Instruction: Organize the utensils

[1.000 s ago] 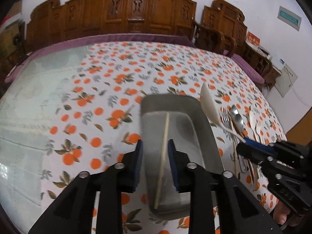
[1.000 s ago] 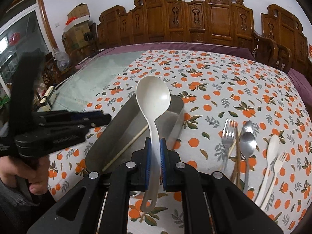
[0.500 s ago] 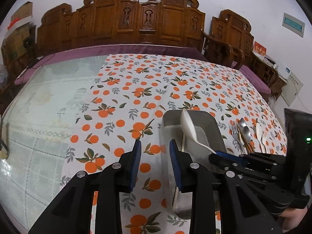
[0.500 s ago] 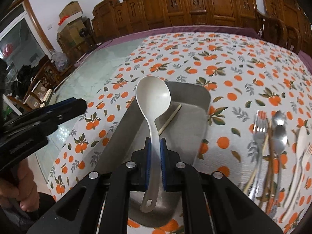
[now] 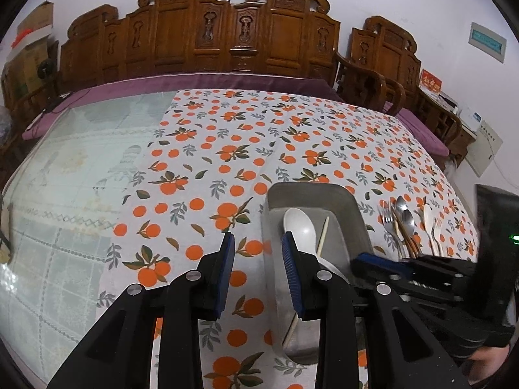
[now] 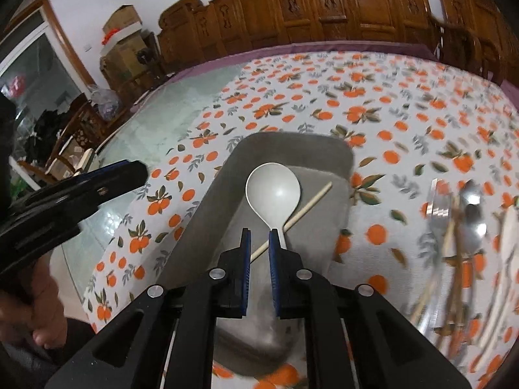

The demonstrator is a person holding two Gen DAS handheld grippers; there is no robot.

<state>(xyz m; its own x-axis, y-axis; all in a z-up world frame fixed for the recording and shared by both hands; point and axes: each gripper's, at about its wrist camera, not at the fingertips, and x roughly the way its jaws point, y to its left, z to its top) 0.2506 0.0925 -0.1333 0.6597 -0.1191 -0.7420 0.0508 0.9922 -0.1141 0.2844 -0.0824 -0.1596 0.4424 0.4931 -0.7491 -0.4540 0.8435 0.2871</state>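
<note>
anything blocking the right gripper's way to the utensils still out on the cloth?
Nothing visible. The right gripper, jaws apart and empty, sits over the grey tray; the forks and spoons lie on bare tablecloth beside the tray's right wall, with only that low wall between.

**What the two views leave unclear**

In the right wrist view the loose utensils (image 6: 460, 227) to the right of the grey tray (image 6: 207, 214) are smeared by motion blur; forks, spoons and sticks run together there, and their near ends cannot be told apart. The white spoon (image 6: 274, 191) lies in the tray, but its handle passes behind the right gripper (image 6: 259, 246), so the handle's end is hidden. The chopstick (image 6: 311, 202) is covered in the same place.

In the left wrist view the tray's near end is cut off behind the left gripper (image 5: 256, 259). The person's hand (image 6: 39, 308) is cropped by the picture's edge.
</note>
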